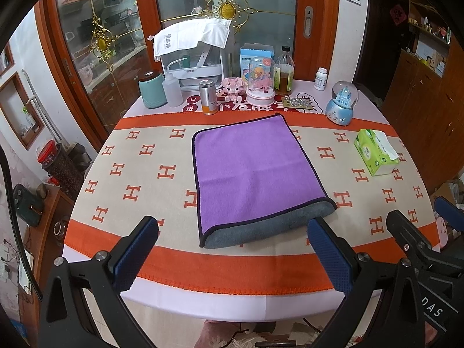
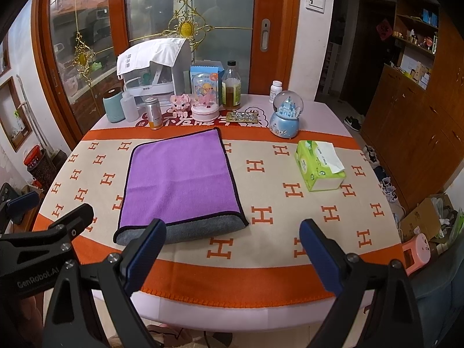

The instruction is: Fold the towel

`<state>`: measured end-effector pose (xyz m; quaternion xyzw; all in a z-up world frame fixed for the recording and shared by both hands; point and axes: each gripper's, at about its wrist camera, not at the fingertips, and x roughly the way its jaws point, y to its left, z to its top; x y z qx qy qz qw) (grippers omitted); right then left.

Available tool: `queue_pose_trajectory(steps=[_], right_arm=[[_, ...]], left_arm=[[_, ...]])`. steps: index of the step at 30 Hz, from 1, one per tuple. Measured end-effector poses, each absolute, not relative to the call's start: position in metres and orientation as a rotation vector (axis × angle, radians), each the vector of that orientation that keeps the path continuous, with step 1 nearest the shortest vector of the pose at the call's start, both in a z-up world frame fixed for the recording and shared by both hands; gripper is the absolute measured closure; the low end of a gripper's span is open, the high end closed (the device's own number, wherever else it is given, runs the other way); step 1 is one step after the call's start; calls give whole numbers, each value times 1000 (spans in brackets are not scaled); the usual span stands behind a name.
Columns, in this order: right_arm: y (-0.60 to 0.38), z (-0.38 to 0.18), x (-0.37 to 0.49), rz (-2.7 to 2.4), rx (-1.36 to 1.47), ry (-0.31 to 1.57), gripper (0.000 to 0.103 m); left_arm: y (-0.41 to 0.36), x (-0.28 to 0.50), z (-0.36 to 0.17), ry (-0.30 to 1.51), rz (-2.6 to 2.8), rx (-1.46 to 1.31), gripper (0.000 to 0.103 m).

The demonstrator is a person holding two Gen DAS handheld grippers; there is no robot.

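A purple towel [image 1: 249, 168] with a dark border lies folded on the table, its grey underside showing along the near edge. It also shows in the right wrist view [image 2: 179, 179]. My left gripper [image 1: 232, 249] is open and empty, hovering just short of the towel's near edge. My right gripper [image 2: 232, 249] is open and empty, near the table's front edge, to the right of the towel's near edge. The right gripper shows at the right edge of the left wrist view [image 1: 411, 237], and the left gripper shows at the left edge of the right wrist view [image 2: 52, 226].
The round table [image 1: 220, 266] has an orange and beige H-patterned cloth. A green tissue pack [image 1: 375, 152] lies to the right of the towel. At the back stand a snow globe [image 1: 342, 103], bottles, a can [image 1: 208, 97], a teal canister [image 1: 152, 90] and a white appliance [image 1: 197, 58].
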<state>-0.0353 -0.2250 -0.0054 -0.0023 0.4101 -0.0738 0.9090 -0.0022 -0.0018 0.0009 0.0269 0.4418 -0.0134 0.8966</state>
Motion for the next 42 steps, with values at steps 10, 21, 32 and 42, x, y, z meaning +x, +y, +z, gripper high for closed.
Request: queue_pose_trajectory(steps=[10,21,32,42], right_arm=[[-225,-6,-35,-154,3,847,9],[-225,-7,-34,-159,4,851,9],[-228,-11,-29,-146,28,872,9],[-230,-17,-25,-117,63,899,9]], left_arm=[[-1,-4,2,917,-29,56,1],[-1,-4,2,916,-28,56,1],[-1,-4,2,917,-26,57,1],[1,-4,1,919,-26,59,1]])
